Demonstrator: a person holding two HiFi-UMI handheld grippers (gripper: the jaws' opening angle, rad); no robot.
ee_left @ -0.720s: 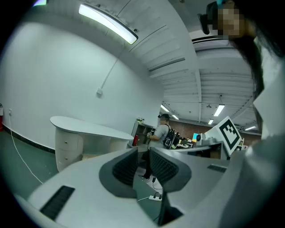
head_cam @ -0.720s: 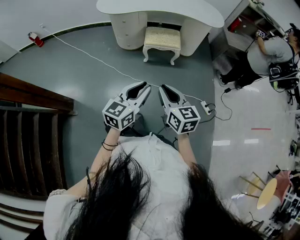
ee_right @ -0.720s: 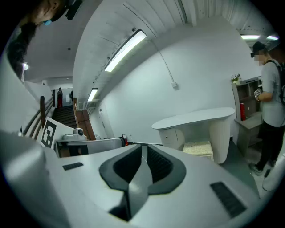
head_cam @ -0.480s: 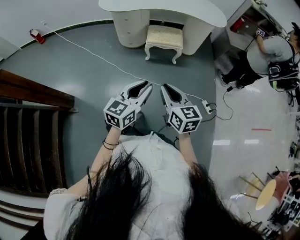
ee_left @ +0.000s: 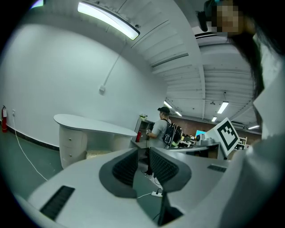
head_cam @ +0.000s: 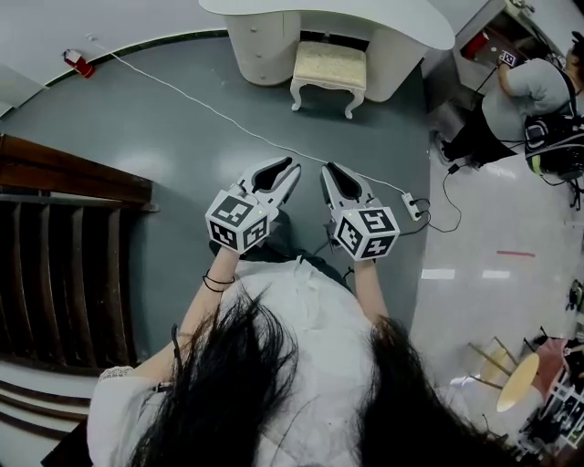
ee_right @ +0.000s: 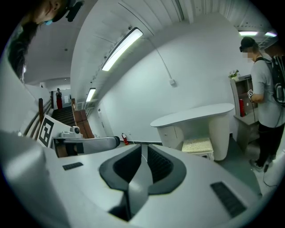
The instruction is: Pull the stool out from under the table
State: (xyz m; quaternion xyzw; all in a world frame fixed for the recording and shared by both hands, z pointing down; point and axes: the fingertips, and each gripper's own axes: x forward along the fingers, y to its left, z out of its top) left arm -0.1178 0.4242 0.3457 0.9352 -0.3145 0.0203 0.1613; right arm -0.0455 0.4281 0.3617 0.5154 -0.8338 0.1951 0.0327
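A cream stool [head_cam: 329,67] with a cushioned seat and curved white legs stands half under the white curved table [head_cam: 339,15] at the far end of the grey floor. Both also show in the right gripper view, the stool [ee_right: 197,145] beneath the table [ee_right: 196,116]. My left gripper [head_cam: 291,167] and right gripper [head_cam: 328,170] are held side by side in front of my body, well short of the stool. Both are shut with nothing between the pads. In the left gripper view the table [ee_left: 89,124] lies ahead beyond the left gripper [ee_left: 143,152].
A white cable [head_cam: 196,108] runs across the floor to a power strip [head_cam: 412,206]. A dark wooden stair railing [head_cam: 64,237] is at the left. A person [head_cam: 534,96] stands at a shelf right of the table. A red fire extinguisher [head_cam: 73,59] stands by the wall.
The table and stool have drifted slightly right and up in the head view. Both grippers stay shut and side by side, shifted a little to the right.
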